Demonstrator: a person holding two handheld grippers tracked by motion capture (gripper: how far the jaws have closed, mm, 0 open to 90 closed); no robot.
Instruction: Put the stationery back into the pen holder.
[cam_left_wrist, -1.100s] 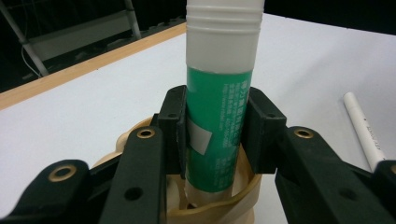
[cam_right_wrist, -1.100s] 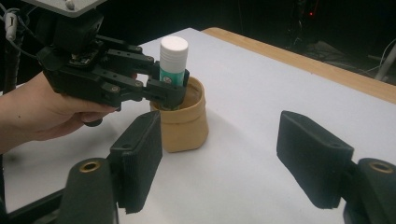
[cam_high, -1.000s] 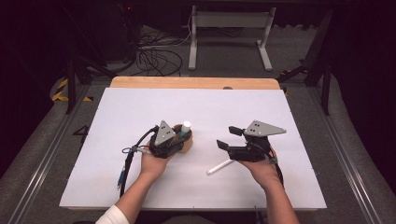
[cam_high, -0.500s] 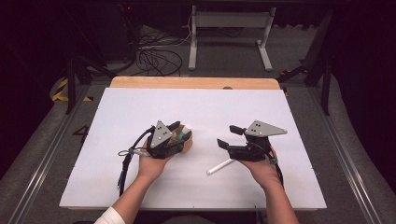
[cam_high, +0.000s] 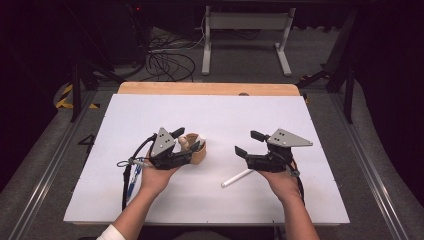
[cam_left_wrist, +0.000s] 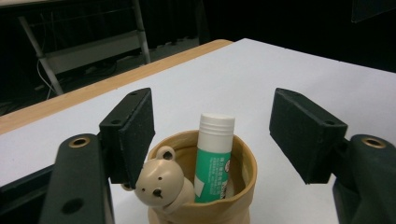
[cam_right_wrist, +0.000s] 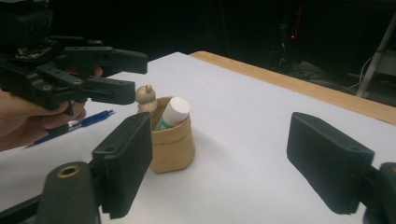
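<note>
A tan cup (cam_left_wrist: 233, 196) stands on the white table with a green glue stick (cam_left_wrist: 212, 161) upright inside and a small bear figure (cam_left_wrist: 161, 184) at its rim. My left gripper (cam_high: 189, 140) hovers just behind and above the cup (cam_high: 200, 152). Its jaws have just been opening, and the glue stick stands between the pads untouched. My right gripper (cam_high: 248, 142) faces the cup (cam_right_wrist: 173, 144) from the right. Its jaws have also just been opening, with nothing between them. In the right gripper view the left gripper (cam_right_wrist: 109, 74) hangs over the bear.
A white pen (cam_high: 237, 177) lies on the table under my right hand. A blue pen (cam_high: 132, 175) lies beside my left wrist, near the trailing cable. The table's wooden far edge (cam_high: 210, 88) borders a dark floor with cables and a stand.
The left jaws have spread away from the glue stick, which now stands loose in the cup. The left hand has drawn back slightly. The right hand has stayed put.
</note>
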